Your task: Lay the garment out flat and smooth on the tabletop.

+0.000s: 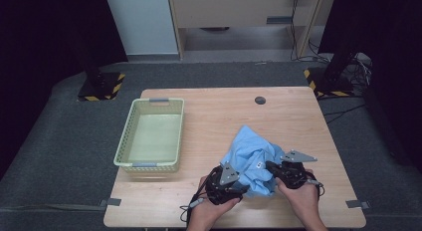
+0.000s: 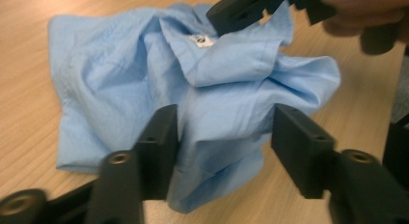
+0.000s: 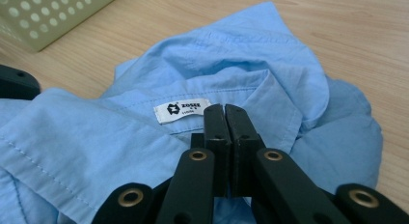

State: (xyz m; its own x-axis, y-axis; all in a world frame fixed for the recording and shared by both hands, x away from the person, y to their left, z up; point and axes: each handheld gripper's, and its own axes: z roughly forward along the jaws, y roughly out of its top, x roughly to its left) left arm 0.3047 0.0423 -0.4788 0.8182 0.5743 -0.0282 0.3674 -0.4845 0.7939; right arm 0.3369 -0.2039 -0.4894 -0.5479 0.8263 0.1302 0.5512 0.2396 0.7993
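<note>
A crumpled light-blue shirt lies on the wooden table, near the front edge. My left gripper is at the shirt's near-left side. In the left gripper view its jaws stand apart around a bunched fold of the shirt; one pad touches the cloth and the other is clear of it. My right gripper comes in from the right. Its jaws are pressed together at the collar of the shirt, just beside the white label.
A pale green perforated basket, with nothing in it, stands on the left part of the table; its corner appears in the right gripper view. A small black disc sits in the tabletop at the far edge. Dark carpet surrounds the table.
</note>
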